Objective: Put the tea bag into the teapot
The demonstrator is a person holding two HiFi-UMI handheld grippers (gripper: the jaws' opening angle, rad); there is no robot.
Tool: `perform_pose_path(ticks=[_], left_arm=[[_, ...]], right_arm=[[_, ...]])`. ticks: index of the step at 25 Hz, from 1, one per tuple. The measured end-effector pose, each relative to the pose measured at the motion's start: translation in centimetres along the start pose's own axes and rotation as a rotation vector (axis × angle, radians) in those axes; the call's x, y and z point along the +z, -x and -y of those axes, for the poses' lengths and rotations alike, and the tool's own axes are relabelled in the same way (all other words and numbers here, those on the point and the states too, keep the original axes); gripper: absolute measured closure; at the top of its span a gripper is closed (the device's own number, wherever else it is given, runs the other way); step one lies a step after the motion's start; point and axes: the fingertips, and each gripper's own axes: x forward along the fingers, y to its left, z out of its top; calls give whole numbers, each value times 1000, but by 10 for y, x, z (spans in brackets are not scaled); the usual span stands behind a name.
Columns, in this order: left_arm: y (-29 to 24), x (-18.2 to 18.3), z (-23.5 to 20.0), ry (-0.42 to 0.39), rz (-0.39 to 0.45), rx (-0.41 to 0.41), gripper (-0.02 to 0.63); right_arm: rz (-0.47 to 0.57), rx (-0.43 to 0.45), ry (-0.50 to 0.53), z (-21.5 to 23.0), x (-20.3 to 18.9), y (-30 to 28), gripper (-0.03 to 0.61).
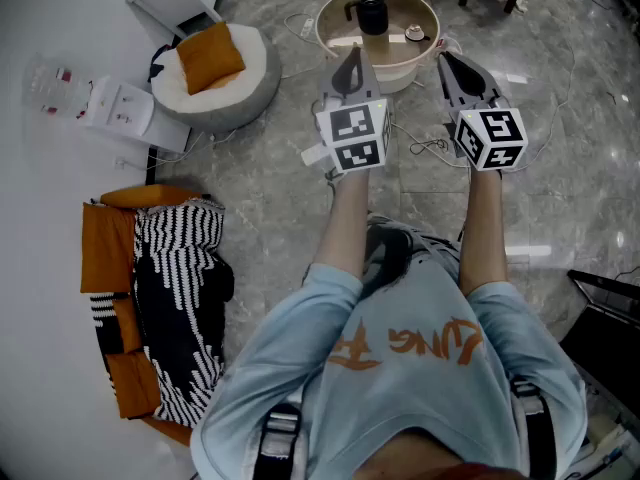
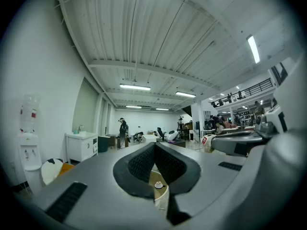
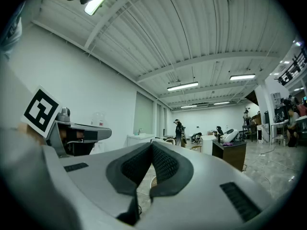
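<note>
A black teapot [image 1: 372,13] stands on a round tan tray table [image 1: 331,32] on the floor ahead of me. A small white item [image 1: 414,34] lies to the teapot's right; I cannot make out a tea bag. My left gripper [image 1: 351,56] is held in the air just short of the table's near edge, its jaws closed with nothing between them. Through the gap under its tips [image 2: 154,150] I see the table [image 2: 156,178] and a small white piece [image 2: 158,185]. My right gripper [image 1: 447,60] hovers alongside, also shut and empty [image 3: 152,147].
At the left of the marble floor are a grey pouf with an orange cushion [image 1: 210,73], a water dispenser [image 1: 115,108] and an orange seat with a striped throw [image 1: 160,308]. Cables [image 1: 425,148] trail on the floor under the grippers. A dark case [image 1: 605,318] sits at the right.
</note>
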Motion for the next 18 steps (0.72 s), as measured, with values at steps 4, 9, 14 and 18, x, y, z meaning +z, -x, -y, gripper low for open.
perform_pose_path(ticks=[4, 9, 14, 18], left_arm=[[4, -3, -3, -5, -9, 23, 589], [4, -8, -40, -3, -20, 83, 589], [3, -7, -70, 6, -20, 129, 589], [-5, -10, -82, 23, -27, 138, 589]], right_arm=[[-3, 23, -4, 3, -2, -5, 566], [1, -11, 2, -1, -6, -30, 568], [6, -25, -12, 1, -6, -47, 567], [-3, -42, -14, 14, -9, -52, 566]])
